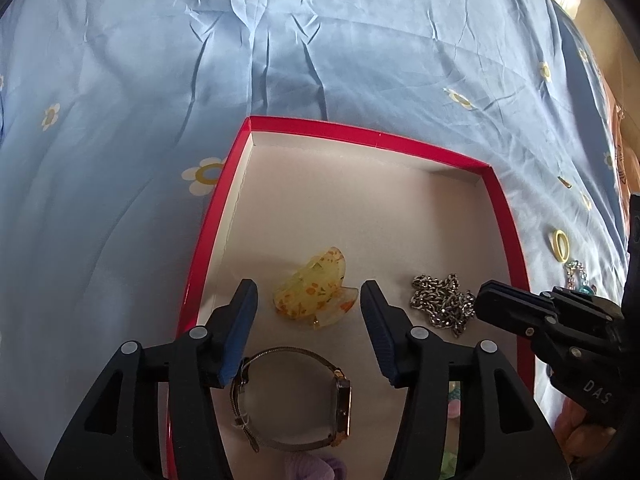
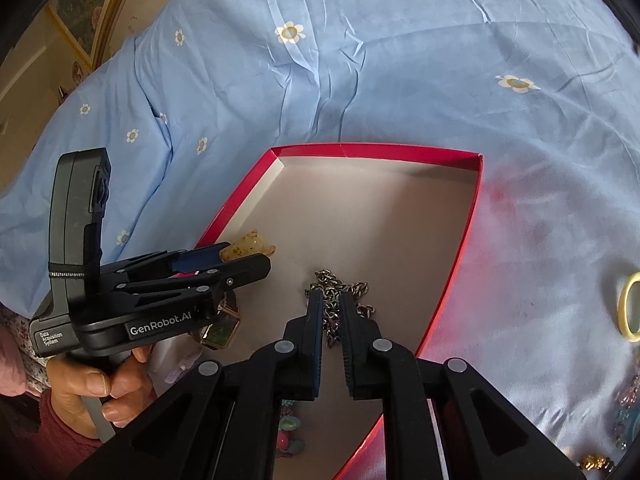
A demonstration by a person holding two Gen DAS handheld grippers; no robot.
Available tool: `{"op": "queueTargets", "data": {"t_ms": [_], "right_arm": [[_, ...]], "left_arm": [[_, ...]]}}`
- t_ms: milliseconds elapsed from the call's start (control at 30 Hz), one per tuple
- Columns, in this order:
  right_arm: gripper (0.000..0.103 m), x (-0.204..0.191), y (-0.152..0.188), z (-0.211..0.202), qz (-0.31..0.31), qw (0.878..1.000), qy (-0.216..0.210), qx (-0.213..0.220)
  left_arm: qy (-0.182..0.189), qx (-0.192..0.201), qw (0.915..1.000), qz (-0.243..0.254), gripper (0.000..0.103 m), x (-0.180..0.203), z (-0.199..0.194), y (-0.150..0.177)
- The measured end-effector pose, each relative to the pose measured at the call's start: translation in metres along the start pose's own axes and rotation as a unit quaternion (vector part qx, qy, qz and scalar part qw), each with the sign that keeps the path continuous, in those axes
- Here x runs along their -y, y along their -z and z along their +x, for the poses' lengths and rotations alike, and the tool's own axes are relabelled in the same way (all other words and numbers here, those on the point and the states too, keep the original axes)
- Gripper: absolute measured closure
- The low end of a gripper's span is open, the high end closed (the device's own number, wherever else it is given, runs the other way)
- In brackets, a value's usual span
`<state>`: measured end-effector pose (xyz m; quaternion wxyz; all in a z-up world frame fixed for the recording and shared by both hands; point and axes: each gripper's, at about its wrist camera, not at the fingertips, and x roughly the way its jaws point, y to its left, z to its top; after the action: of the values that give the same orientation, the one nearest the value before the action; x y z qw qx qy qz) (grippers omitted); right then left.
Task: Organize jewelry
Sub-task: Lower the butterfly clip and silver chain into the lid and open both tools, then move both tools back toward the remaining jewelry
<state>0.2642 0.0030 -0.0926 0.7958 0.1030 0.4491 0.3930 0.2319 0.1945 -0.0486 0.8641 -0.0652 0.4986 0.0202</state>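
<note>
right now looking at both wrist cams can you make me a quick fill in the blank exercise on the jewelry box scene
1. The box holding the jewelry has a rim coloured ____.
2. The left gripper is open, and between its fingers in the left wrist view lies the yellow ____.
3. The right gripper has its narrow jaws around the silver ____.
4. The watch lies ____ the box.

Missing words: red; hair clip; chain; inside

A wrinkled blue bedsheet (image 1: 320, 60) printed with white daisies is spread across the scene. A gilt-framed picture (image 2: 86, 12) is seen at one edge.
</note>
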Motion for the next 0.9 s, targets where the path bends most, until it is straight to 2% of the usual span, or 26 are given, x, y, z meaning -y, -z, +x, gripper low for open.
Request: {"op": "queueTargets", "data": {"t_ms": [100, 167, 233, 400, 567, 900], "right_arm": [[0.087, -0.001, 0.001, -0.01, 0.004, 1.0, -0.007, 0.011], [0.074, -0.002, 0.0, -0.019, 0.006, 1.0, -0.008, 0.021], [0.067, -0.003, 0.002, -0.031, 0.007, 0.999, -0.011, 0.034], [0.064, 0.002, 0.011, -0.063, 0.015, 0.998, -0.008, 0.058], [0.06, 0.018, 0.027, -0.093, 0.031, 0.997, 0.015, 0.071], [0.057, 0.063, 0.062, -0.151, 0.077, 0.991, 0.067, 0.092]], "left_arm": [[-0.002, 0.008, 1.0, -0.002, 0.044, 0.001, -0.009, 0.001], [0.001, 0.02, 0.9998, -0.007, 0.042, 0.002, -0.019, 0.003], [0.004, 0.029, 0.9995, -0.014, 0.04, 0.003, -0.029, 0.005], [0.024, 0.048, 0.9977, -0.04, 0.039, 0.006, -0.052, 0.018], [0.044, 0.054, 0.9962, -0.052, 0.039, 0.017, -0.067, 0.034], [0.082, 0.051, 0.9951, -0.019, 0.039, 0.067, -0.084, 0.057]]}}
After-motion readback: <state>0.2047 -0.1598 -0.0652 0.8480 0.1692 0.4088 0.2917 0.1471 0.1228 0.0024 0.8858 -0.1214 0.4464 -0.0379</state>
